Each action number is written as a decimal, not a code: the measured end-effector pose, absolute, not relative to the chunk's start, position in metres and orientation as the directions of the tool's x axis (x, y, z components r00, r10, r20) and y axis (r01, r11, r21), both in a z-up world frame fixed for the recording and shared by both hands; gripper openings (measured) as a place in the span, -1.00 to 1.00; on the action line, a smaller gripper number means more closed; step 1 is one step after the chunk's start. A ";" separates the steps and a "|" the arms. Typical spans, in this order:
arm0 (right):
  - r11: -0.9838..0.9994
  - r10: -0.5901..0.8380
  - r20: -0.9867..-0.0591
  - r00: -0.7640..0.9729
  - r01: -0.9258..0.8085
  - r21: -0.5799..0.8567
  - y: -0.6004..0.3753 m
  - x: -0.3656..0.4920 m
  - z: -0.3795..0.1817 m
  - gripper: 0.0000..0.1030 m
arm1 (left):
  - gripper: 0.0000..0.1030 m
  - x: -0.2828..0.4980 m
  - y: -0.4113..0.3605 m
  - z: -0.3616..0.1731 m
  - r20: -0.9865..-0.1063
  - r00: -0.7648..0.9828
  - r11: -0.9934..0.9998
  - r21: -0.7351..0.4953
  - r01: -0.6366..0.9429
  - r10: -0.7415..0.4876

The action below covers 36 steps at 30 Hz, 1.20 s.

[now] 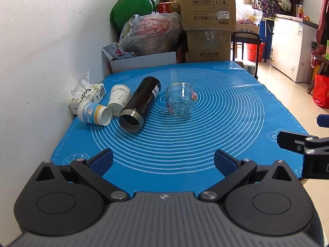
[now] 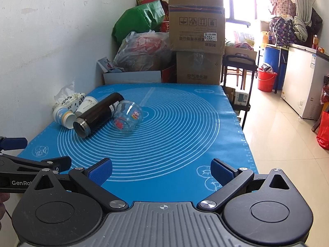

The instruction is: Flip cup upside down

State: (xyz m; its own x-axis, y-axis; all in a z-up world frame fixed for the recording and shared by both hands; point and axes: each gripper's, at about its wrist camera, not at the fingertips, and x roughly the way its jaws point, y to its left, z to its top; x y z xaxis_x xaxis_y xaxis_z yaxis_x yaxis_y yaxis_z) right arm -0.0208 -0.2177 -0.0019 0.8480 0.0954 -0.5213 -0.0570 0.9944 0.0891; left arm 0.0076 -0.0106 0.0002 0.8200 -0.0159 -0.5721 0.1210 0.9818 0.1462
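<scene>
Nearest, left gripper [image 1: 163, 160] level over the near edge of the blue silicone mat [image 1: 205, 135], jaws spread wide, blue pads empty. Beside it, right gripper [image 2: 161, 168] in the same low forward pose, jaws likewise wide apart, nothing between them. Each gripper cut off at the edge of the other's view, only a black linkage and a blue pad showing. Farther out, well beyond both sets of jaws and left of the mat's ringed centre, four vessels on their sides. Glass cup [image 1: 181, 100] with coloured cartoon print, tipped over, mouth toward the cameras, roughly straight ahead of the left gripper and ahead-left of the right one. Just beside it on the left, black thermos flask [image 1: 140, 105], lidless, open mouth facing near. Next left, blue-and-white paper cup [image 1: 94, 113], mouth toward the flask, and behind it a white paper cup [image 1: 119, 98], partly hidden by the flask. From the right wrist view, flask and glass cup overlapping; touching or not, hard to tell. Against the wall, tissue pack [image 1: 87, 96]. Farthest, stacked cardboard boxes [image 1: 207, 20] and plastic bags [image 1: 152, 33].
</scene>
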 end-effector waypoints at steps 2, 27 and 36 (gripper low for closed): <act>0.994 0.093 -0.514 0.853 -0.053 0.091 -0.221 -0.018 0.000 1.00 | 0.99 0.013 -0.012 0.002 -0.564 0.825 0.982 0.146 0.119 -0.017; 0.996 0.000 -0.495 0.869 0.045 0.078 -0.274 0.105 -0.020 1.00 | 0.99 0.203 -0.050 -0.049 -0.613 0.788 0.988 0.088 0.131 -0.050; 0.994 -0.005 -0.528 0.849 0.064 0.093 -0.285 0.131 -0.042 1.00 | 0.98 0.250 -0.061 -0.072 -0.662 0.747 0.988 0.076 0.133 -0.050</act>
State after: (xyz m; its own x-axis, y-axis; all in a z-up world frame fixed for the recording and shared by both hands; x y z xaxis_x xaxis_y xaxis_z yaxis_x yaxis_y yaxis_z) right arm 0.1310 -0.2849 -0.0416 0.8492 -0.0054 -0.5280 0.0644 0.9936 0.0933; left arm 0.2503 -0.0608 -0.0721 0.7474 -0.0499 -0.6625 0.1331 0.9882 0.0758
